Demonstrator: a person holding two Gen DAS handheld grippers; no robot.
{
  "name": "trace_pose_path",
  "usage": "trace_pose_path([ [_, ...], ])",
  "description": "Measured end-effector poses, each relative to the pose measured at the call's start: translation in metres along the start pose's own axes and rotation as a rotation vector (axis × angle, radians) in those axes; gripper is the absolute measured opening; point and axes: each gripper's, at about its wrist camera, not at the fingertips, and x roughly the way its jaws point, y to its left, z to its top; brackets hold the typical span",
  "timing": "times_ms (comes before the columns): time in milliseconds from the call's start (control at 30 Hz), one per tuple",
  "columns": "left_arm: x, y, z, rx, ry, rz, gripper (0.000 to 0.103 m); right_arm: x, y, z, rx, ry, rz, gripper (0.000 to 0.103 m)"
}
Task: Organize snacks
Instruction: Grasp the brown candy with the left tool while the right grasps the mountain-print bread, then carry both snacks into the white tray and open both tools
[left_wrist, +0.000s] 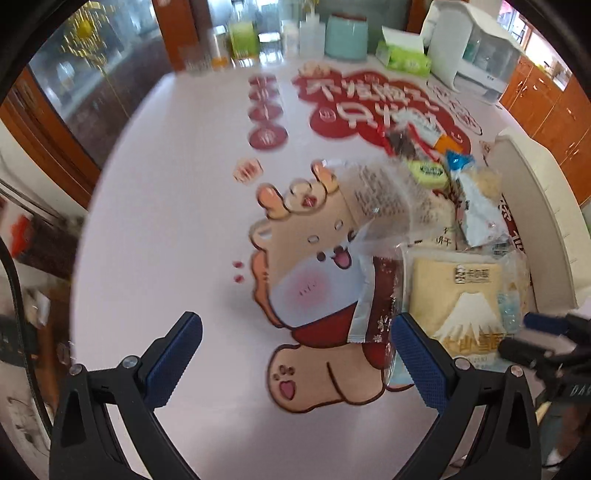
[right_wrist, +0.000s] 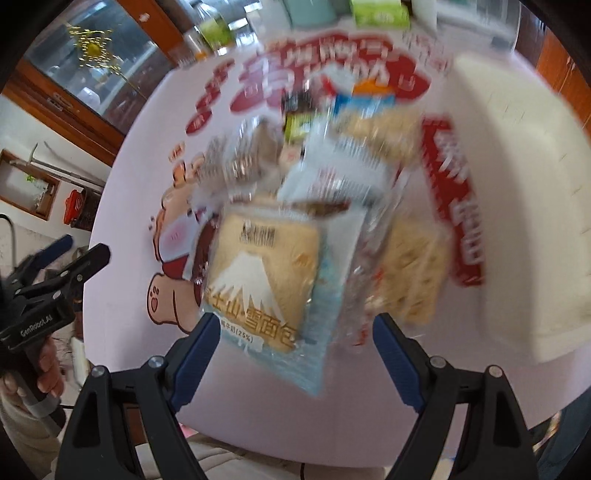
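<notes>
A heap of wrapped snacks lies on the pink cartoon-print table (left_wrist: 177, 229). Nearest is a bread pack printed with a snowy mountain (left_wrist: 461, 295) (right_wrist: 262, 273). Behind it lie a clear wrapper with text (left_wrist: 380, 192), a green-labelled sweet (left_wrist: 428, 171), a blue-and-white pack (left_wrist: 476, 210) and pale crackers (right_wrist: 410, 273). A white basket (left_wrist: 535, 221) (right_wrist: 517, 192) stands to the right of the heap. My left gripper (left_wrist: 295, 354) is open, low over the table, left of the bread pack. My right gripper (right_wrist: 295, 343) is open just before the bread pack's near edge, holding nothing.
At the table's far end stand a teal canister (left_wrist: 347, 37), a green tissue box (left_wrist: 406, 59), a white appliance (left_wrist: 472, 48) and several jars and glasses (left_wrist: 243, 40). Wooden cabinets (left_wrist: 554, 103) line the right. A hand holding the left gripper (right_wrist: 40, 280) shows in the right wrist view.
</notes>
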Motion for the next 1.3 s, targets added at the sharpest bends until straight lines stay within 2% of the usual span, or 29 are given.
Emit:
trace_pose_path([
  [100, 0.027, 0.001, 0.004, -0.004, 0.047, -0.033, 0.102, 0.019, 0.000, -0.002, 0.032, 0.032, 0.041, 0.085],
  [200, 0.045, -0.002, 0.008, -0.002, 0.076, -0.068, 0.101, 0.030, 0.005, -0.001, 0.031, 0.031, 0.028, 0.082],
  [233, 0.048, -0.005, 0.010, 0.008, 0.078, -0.077, 0.101, 0.034, 0.007, -0.001, 0.027, 0.035, 0.039, 0.071],
  [367, 0.061, -0.017, 0.014, 0.057, 0.091, -0.093, 0.101, 0.037, 0.011, -0.003, 0.007, 0.030, 0.050, 0.058],
  [433, 0.063, -0.021, 0.014, 0.066, 0.099, -0.110, 0.101, 0.037, 0.008, -0.003, 0.016, 0.033, 0.105, 0.035],
  [500, 0.065, -0.025, 0.016, 0.073, 0.099, -0.122, 0.101, 0.035, 0.007, -0.005, 0.022, 0.024, 0.110, 0.031],
  [600, 0.066, -0.029, 0.016, 0.080, 0.101, -0.140, 0.101, 0.020, 0.006, -0.011, 0.009, -0.022, 0.082, 0.027],
  [867, 0.081, -0.042, 0.012, 0.098, 0.136, -0.157, 0.101, -0.022, -0.001, -0.016, -0.004, -0.126, -0.073, 0.024],
  [1000, 0.088, -0.051, 0.009, 0.111, 0.153, -0.153, 0.100, -0.030, -0.001, -0.016, -0.011, -0.154, -0.101, 0.023],
  [1100, 0.093, -0.059, 0.007, 0.124, 0.167, -0.142, 0.094, -0.031, 0.002, -0.016, -0.015, -0.165, -0.105, 0.022],
  [1200, 0.089, -0.067, 0.005, 0.147, 0.146, -0.105, 0.083, -0.031, 0.003, -0.017, -0.015, -0.169, -0.107, 0.022],
  [1233, 0.089, -0.070, 0.006, 0.153, 0.141, -0.095, 0.073, -0.031, 0.003, -0.017, -0.014, -0.168, -0.105, 0.022],
  [1267, 0.088, -0.073, 0.005, 0.163, 0.129, -0.076, 0.057, -0.031, 0.003, -0.017, -0.015, -0.168, -0.103, 0.022],
  [1300, 0.085, -0.076, 0.005, 0.178, 0.113, -0.057, 0.046, -0.032, 0.004, -0.018, -0.018, -0.170, -0.105, 0.022],
])
